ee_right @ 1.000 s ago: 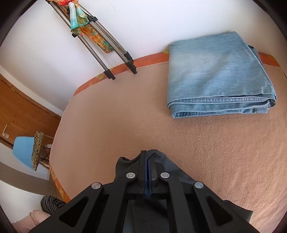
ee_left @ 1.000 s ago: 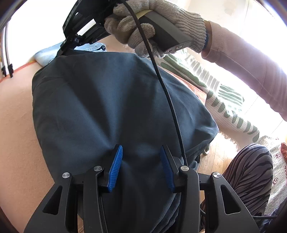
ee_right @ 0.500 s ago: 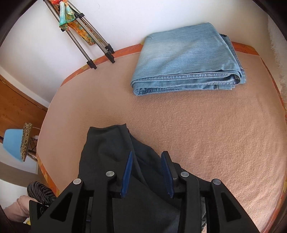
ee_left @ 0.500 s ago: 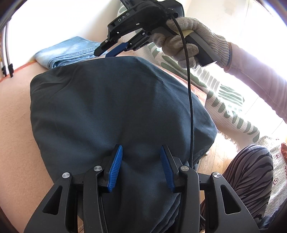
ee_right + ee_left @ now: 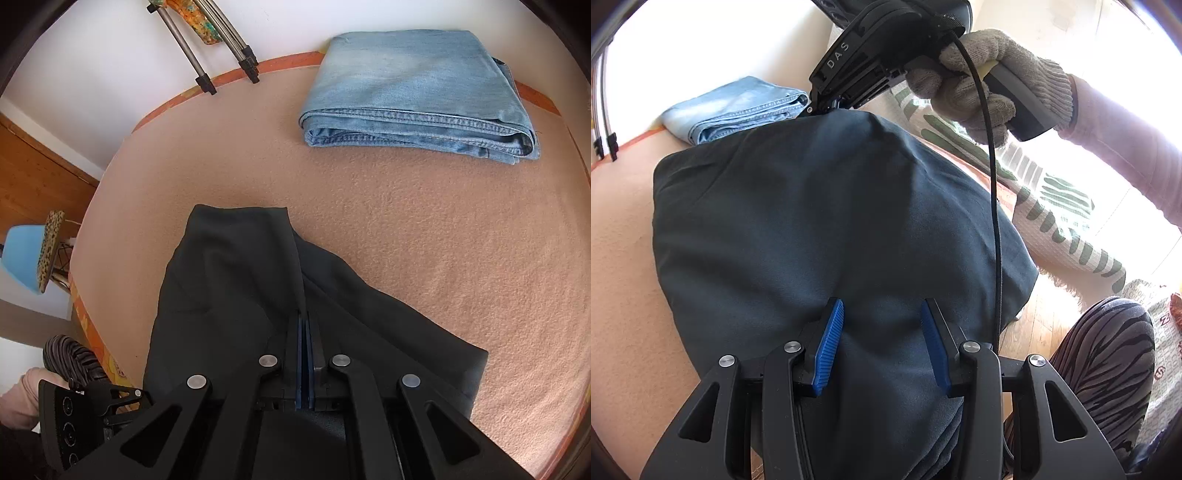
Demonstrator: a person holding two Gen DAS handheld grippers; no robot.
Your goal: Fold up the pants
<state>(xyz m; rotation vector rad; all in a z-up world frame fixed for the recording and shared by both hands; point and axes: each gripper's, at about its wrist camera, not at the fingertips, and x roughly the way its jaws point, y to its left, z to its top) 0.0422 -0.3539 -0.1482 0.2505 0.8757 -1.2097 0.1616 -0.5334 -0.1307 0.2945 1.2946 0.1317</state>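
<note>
Left gripper point(image 5: 882, 332): jaws spread wide, resting on the dark pants point(image 5: 812, 229), gripping nothing.
Right gripper point(image 5: 303, 325): clamped on the pants' far edge.
Jeans point(image 5: 417, 96): folded, well ahead.

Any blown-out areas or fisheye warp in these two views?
Left wrist view: window side behind the gloved hand is blown out, dark pants still readable. Right wrist view: even light, no glare, folded jeans sharp; bed edge bows from fisheye.

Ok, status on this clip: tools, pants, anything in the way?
Left tool open over dark pants. Right tool shut on a pants fold. Folded jeans lie apart on the blanket, not obstructing.
</note>
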